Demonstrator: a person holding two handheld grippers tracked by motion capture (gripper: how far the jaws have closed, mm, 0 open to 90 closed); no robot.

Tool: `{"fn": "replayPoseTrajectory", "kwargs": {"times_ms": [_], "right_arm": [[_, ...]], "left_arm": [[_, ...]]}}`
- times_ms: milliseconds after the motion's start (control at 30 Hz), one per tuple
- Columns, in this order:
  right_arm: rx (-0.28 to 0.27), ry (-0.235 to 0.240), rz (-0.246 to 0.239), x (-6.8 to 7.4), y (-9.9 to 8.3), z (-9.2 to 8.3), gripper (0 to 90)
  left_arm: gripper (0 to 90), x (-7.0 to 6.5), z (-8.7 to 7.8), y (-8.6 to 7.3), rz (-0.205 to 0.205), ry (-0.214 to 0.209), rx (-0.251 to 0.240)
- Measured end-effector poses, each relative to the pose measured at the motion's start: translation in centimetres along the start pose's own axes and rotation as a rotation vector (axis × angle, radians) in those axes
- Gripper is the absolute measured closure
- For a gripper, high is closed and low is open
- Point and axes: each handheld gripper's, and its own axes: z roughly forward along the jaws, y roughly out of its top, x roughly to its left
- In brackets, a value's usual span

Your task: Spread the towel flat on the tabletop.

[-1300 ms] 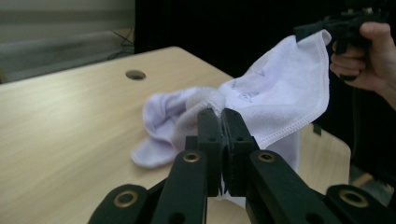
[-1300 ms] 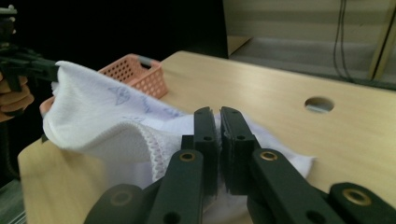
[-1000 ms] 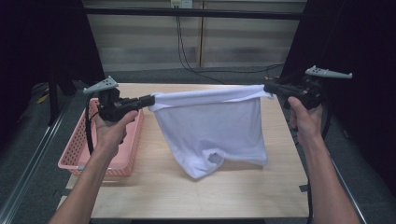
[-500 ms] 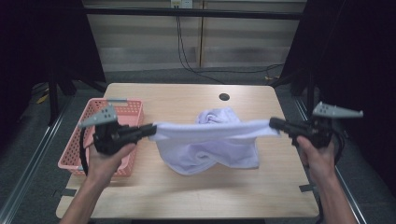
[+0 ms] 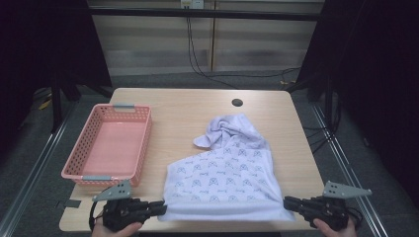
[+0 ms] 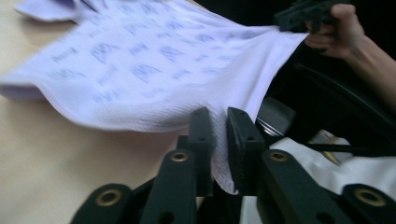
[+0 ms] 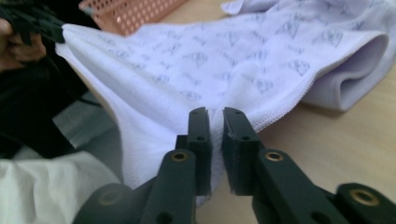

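A white garment (image 5: 225,180) with a faint blue print lies spread on the wooden table (image 5: 188,113), its far end bunched up (image 5: 225,129). My left gripper (image 5: 162,207) is at the garment's near left corner and my right gripper (image 5: 287,201) at its near right corner, both low at the table's front edge. In the left gripper view the jaws (image 6: 219,123) stand slightly apart with the hem (image 6: 140,116) between them; they have just been opening. In the right gripper view the jaws (image 7: 215,119) show the same small gap around the hem (image 7: 280,112), also just opening.
A pink plastic basket (image 5: 99,176) sits at the table's left, close to the garment's left edge. A dark round hole (image 5: 237,102) marks the far side of the table. Black curtains and cables lie beyond the table.
Both grippers came down and toward the front edge, laying the hanging garment flat on the table. The jaws now show a small gap at each corner.
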Motion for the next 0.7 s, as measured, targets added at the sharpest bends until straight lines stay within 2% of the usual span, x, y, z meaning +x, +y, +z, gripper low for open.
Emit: {"fn": "replayPoseTrajectory", "kwargs": {"times_ms": [67,100,133,167,200,233,267,300,333,367,400,433,467,500,533,567,600,633,667,700], "right_arm": [[-0.012,-0.003,0.002,0.2,-0.3,-0.7,68.5],[-0.012,-0.003,0.002,0.2,-0.3,-0.7,68.5],[-0.011,-0.019,-0.009,0.0,-0.3,-0.8,68.9],[-0.011,-0.019,-0.009,0.0,-0.3,-0.8,68.9],[-0.008,-0.005,-0.006,-0.3,-0.1,0.1,67.9],[-0.002,0.000,-0.012,-0.5,0.1,0.8,65.9],[0.016,0.000,-0.022,-0.7,0.4,1.6,63.6],[0.016,0.000,-0.022,-0.7,0.4,1.6,63.6],[0.030,-0.003,-0.037,-0.9,0.7,2.5,61.1],[0.063,0.008,-0.047,-1.5,1.3,4.6,58.8],[0.063,0.008,-0.047,-1.5,1.3,4.6,58.8],[0.093,0.030,-0.055,-2.1,2.1,6.8,56.9],[0.113,0.025,-0.071,-2.3,2.4,7.8,55.5],[0.135,0.016,-0.091,-2.4,2.6,8.9,53.3],[0.164,0.017,-0.097,-2.6,2.7,10.0,52.1],[0.186,0.007,-0.110,-2.6,2.8,11.0,51.9],[0.186,0.007,-0.110,-2.6,2.8,11.0,51.9],[0.223,-0.019,-0.127,-2.7,2.9,12.7,47.4],[0.227,-0.032,-0.130,-2.8,2.9,13.4,47.1],[0.237,-0.041,-0.131,-2.8,2.9,14.0,46.1]], "left_arm": [[74.9,-0.1,-1.2,-0.8,-0.019,-0.033,-0.009],[72.7,-0.1,-1.2,-0.8,-0.019,-0.033,-0.009],[69.3,0.3,-1.4,-0.9,-0.055,-0.043,-0.046],[66.8,0.3,-1.4,-0.9,-0.055,-0.043,-0.046],[67.9,0.5,-1.3,-0.9,-0.033,-0.017,-0.024],[67.4,0.6,-1.0,-0.7,-0.018,0.025,-0.002],[66.5,1.4,-0.2,-0.2,-0.028,0.048,0.002],[65.1,1.4,-0.2,-0.2,-0.028,0.048,0.002],[65.1,1.6,0.5,0.3,-0.007,0.056,0.020],[63.5,1.9,1.3,0.7,0.016,0.067,0.050],[63.5,2.3,2.3,1.1,0.035,0.080,0.074],[60.3,2.9,3.2,1.5,0.031,0.079,0.087],[57.5,3.9,5.0,2.1,0.019,0.089,0.112],[55.1,4.3,5.8,2.3,0.003,0.065,0.114],[54.9,4.4,6.6,2.6,0.021,0.074,0.130],[53.0,4.4,6.6,2.6,0.021,0.074,0.130],[53.0,4.4,7.3,2.8,0.037,0.086,0.153],[51.6,5.0,8.7,3.1,0.039,0.091,0.189],[50.4,5.3,9.4,3.1,0.031,0.090,0.192],[50.3,5.6,10.0,3.1,0.032,0.108,0.204]]}}
